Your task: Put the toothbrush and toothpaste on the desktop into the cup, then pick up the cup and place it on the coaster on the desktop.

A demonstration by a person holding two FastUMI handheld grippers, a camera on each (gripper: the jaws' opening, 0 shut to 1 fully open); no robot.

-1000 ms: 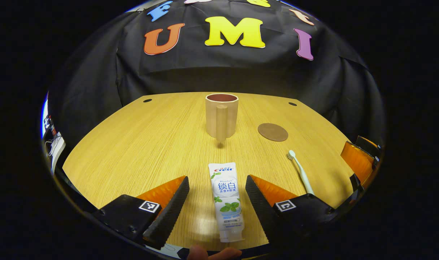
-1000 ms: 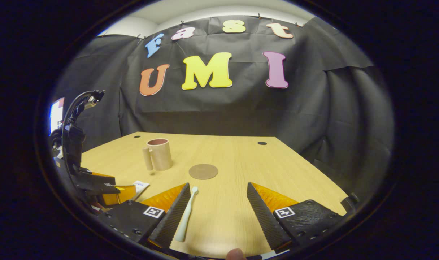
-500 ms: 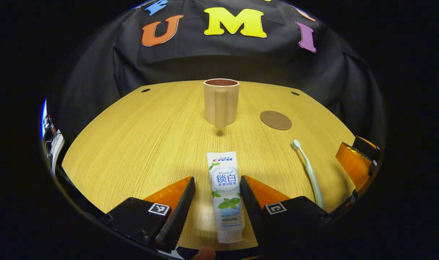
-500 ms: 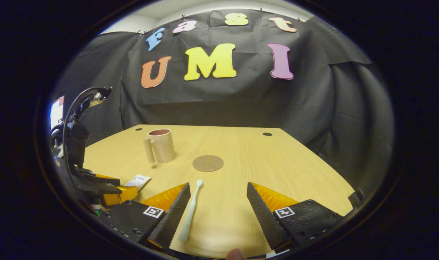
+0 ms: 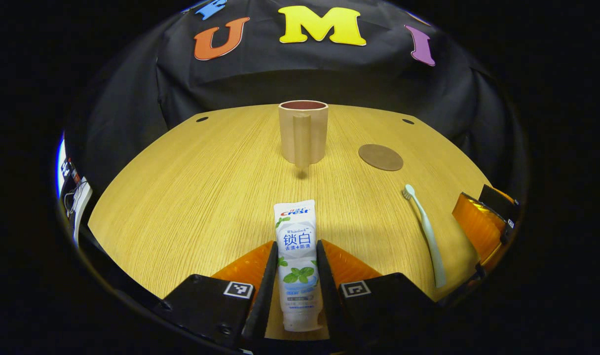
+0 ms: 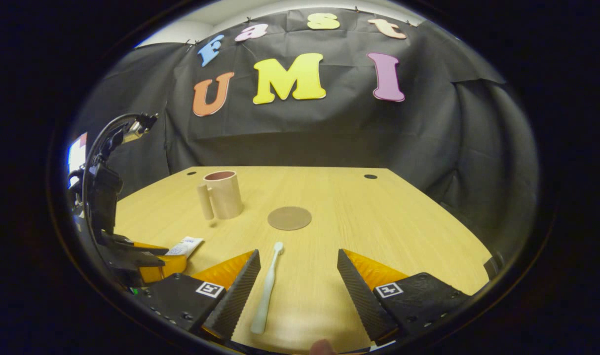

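One toothpaste (image 5: pixel 297 261), one toothbrush (image 5: pixel 425 232), one cup (image 5: pixel 303 131), one coaster (image 5: pixel 380 157)

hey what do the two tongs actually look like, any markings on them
Both tongs, left and right, have black, blocky bodies, each finger base carrying a small square black-and-white marker tag. The fingers taper to wedges with finely ribbed inner faces. A fingertip peeks in below the right tongs.

cup (image 5: pixel 303 132) behind toothpaste (image 5: pixel 297 256); coaster (image 5: pixel 380 157) right of cup; toothbrush (image 5: pixel 425 232) before coaster.
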